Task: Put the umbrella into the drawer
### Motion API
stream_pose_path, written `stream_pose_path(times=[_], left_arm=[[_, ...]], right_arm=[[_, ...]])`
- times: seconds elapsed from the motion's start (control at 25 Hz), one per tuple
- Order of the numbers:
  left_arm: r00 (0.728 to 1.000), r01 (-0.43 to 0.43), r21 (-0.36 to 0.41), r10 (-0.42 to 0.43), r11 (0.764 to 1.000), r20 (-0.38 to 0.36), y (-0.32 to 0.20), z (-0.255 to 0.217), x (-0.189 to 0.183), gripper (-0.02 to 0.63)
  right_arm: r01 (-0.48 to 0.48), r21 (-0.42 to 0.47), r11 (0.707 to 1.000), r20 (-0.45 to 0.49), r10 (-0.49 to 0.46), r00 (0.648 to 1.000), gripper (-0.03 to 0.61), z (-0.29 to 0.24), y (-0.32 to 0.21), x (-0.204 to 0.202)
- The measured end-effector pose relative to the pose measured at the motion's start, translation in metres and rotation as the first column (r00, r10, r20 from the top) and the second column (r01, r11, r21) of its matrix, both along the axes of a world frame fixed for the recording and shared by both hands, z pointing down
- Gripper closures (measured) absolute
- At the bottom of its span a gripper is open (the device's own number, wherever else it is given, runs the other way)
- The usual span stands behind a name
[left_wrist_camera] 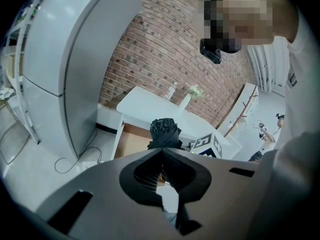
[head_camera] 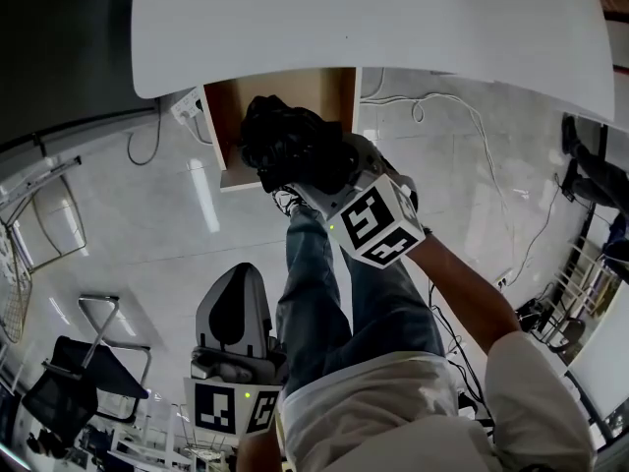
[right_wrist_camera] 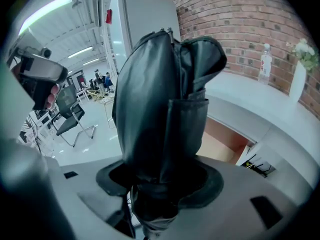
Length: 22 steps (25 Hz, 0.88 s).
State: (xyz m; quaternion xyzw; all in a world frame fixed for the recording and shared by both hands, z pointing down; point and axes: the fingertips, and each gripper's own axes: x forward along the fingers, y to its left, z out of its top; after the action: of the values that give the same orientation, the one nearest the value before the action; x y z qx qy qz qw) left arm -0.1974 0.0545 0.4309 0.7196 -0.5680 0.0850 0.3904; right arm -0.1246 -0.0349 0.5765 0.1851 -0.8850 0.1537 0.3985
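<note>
the right gripper (right_wrist_camera: pixel 158 183) has its jaws clamped round the lower end of the folded black umbrella (right_wrist_camera: pixel 162 99), which stands up from them and fills the middle of the right gripper view. only this view shows the grip itself. in the head view the bundle of dark cloth hides the jaws, and what shows of that gripper is mostly its marker cube (head_camera: pixel 378 224).

the head view gives the place instead. the umbrella sits over the mouth of the open wooden drawer (head_camera: pixel 228 116), under the edge of the white table (head_camera: pixel 373 18). it seems to be held above the drawer's front rather than lying inside, though looking straight down makes the height hard to judge.

the left gripper (left_wrist_camera: pixel 161 153) is low beside the person's jeans (head_camera: pixel 314 303), well apart from the drawer. its own view shows the jaws closed tip to tip with nothing between them. past them it shows the umbrella from the front, before the drawer, and a bottle (left_wrist_camera: pixel 172 90) and a vase (left_wrist_camera: pixel 191 94) on the table by the brick wall (left_wrist_camera: pixel 170 49).
</note>
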Motion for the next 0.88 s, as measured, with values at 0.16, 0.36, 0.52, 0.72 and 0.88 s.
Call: stream_pose_path(times=[0.16, 0.36, 0.52, 0.72, 0.88], left_arm=[[1.000, 0.000, -0.004, 0.000, 1.000, 0.009, -0.001, 0.007, 0.002, 0.595], [1.000, 0.001, -0.012, -0.001, 1.000, 0.020, 0.000, 0.015, 0.006, 0.595], [1.000, 0.009, -0.018, -0.008, 1.000, 0.015, 0.000, 0.019, 0.009, 0.595], [1.000, 0.023, -0.034, -0.022, 0.999, 0.010, 0.002, 0.025, 0.010, 0.595], [1.000, 0.024, -0.046, -0.024, 0.999, 0.013, 0.005, 0.029, 0.011, 0.595]], right_arm=[[-0.014, 0.007, 1.000, -0.017, 0.015, 1.000, 0.327, 0.018, -0.010, -0.001], [-0.017, -0.006, 1.000, -0.032, 0.017, 0.999, 0.327, 0.037, -0.016, -0.003], [0.003, -0.008, 1.000, -0.057, -0.004, 0.998, 0.327, 0.053, -0.018, -0.006], [0.025, -0.002, 1.000, -0.077, -0.026, 0.997, 0.327, 0.068, -0.025, -0.012], [0.045, 0.000, 0.999, -0.093, -0.044, 0.995, 0.327, 0.078, -0.028, -0.017]])
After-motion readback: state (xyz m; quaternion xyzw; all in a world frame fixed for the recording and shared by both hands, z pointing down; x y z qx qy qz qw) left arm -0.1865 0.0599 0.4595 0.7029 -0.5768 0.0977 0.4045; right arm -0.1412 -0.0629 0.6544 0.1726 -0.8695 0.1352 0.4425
